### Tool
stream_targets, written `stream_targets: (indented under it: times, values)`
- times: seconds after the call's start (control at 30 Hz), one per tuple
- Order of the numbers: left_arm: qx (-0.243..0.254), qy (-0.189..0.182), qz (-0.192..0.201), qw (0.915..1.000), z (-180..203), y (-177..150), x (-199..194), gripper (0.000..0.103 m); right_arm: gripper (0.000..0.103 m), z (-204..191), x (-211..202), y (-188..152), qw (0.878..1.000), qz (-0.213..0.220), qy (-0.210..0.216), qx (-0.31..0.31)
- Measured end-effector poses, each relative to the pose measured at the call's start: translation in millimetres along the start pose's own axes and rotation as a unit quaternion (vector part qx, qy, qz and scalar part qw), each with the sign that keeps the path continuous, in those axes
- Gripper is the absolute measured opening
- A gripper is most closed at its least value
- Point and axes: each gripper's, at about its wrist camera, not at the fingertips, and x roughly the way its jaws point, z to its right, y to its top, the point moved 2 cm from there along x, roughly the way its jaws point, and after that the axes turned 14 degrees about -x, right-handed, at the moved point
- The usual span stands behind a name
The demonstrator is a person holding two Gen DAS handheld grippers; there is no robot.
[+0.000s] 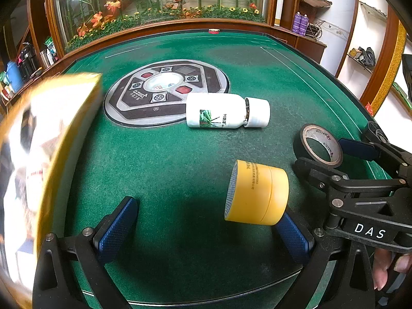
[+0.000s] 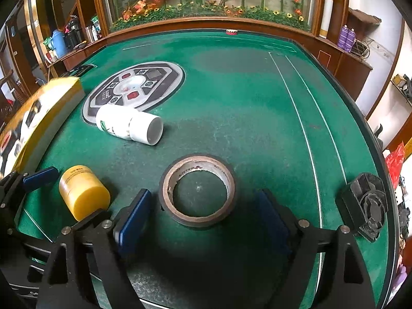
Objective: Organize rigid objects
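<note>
A black tape roll lies flat on the green felt table, between the fingers of my right gripper. That gripper is open: its left pad is close to the roll, its right pad clearly apart. In the left wrist view the same roll shows between the right gripper's jaws. My left gripper is open wide. A yellow jar lies on its side against its right pad. A white bottle lies on its side farther out.
A yellow box, blurred, stands along the table's left side. The round control panel sits in the table's middle. A black fan-like part rests near the right edge. A small red item sits at the far rim. A person's fingers show at lower right.
</note>
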Motion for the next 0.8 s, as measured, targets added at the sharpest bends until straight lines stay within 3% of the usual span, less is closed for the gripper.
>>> stream_targets:
  times: [0.8]
  values:
    - [0.001, 0.000, 0.000, 1.0000, -0.5, 0.4, 1.1, 0.103, 0.086, 0.8, -0.2, -0.1, 1.000, 0.000, -0.001, 0.001]
